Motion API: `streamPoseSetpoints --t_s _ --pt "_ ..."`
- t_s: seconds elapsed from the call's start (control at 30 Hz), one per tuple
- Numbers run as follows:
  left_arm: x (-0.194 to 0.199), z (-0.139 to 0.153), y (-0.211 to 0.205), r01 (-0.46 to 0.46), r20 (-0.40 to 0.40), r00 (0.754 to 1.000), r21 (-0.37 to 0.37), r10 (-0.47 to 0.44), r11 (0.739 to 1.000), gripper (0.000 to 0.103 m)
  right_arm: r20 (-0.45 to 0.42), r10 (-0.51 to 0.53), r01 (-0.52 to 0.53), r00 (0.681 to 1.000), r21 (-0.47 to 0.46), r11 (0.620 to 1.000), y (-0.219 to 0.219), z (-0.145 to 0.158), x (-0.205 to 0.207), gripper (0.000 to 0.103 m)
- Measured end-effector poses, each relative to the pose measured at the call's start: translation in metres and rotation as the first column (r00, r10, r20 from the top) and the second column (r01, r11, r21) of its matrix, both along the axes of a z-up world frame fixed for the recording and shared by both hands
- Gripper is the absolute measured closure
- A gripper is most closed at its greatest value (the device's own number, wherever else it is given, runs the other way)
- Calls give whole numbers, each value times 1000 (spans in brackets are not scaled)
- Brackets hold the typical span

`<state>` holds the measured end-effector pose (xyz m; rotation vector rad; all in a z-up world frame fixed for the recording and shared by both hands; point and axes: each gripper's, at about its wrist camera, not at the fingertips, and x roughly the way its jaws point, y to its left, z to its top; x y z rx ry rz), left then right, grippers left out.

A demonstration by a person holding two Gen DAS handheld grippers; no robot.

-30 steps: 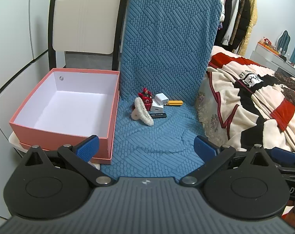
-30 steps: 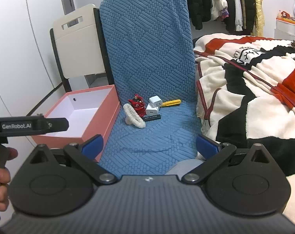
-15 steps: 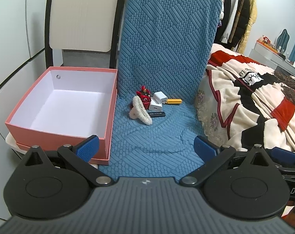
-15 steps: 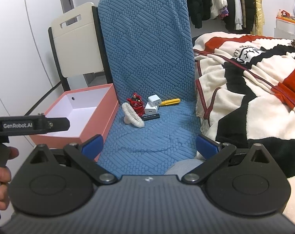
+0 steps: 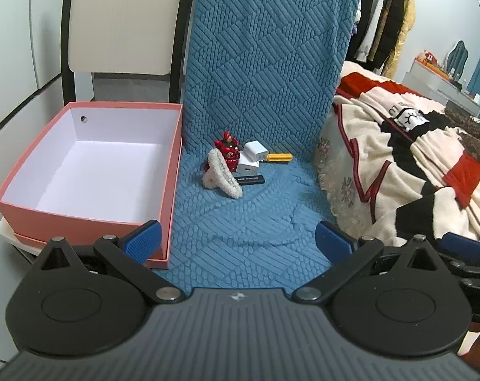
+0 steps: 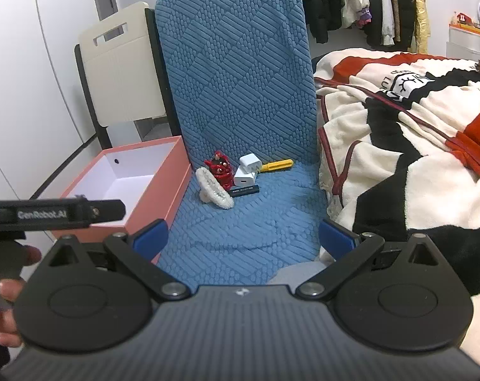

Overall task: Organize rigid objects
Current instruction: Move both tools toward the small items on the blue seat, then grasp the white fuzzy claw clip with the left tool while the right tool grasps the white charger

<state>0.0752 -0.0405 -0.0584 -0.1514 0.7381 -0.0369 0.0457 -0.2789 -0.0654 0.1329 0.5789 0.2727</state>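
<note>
**Pink box open beside small items on blue chair**

Blue quilted fabric covers the chair seat [image 5: 240, 222]. Beside the pink box [image 5: 81, 212], a red figurine [image 5: 228, 150], white chargers [image 5: 249, 162], yellow tool [image 5: 279, 157], black stick [image 5: 249, 180] and fluffy clip [image 5: 222, 177] are clustered. The left gripper [image 5: 238, 238] and right gripper [image 6: 243, 238] are held spread apart, empty.

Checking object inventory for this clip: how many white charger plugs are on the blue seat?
2. One white charger leans at the back, beside the yellow tool; the other white charger lies just in front, beside the red figurine. Others could be hidden behind the pile.
</note>
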Motion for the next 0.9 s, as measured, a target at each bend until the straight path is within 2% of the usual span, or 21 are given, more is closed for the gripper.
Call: streamPoseSetpoints --t_s 0.4,0.6,0.9 --pt "57 -32 -20 33 -43 999 33 -31 999 0 -1 -17 17 1000 30 999 -5 -22 42 0" --pt "93 -58 -26 65 -71 995 11 -64 998 0 -8 -27 28 1000 39 999 -4 -39 70 0" --pt "136 -99 -27 74 -96 993 24 -71 997 0 -24 -31 32 999 39 999 1 -63 119 0"
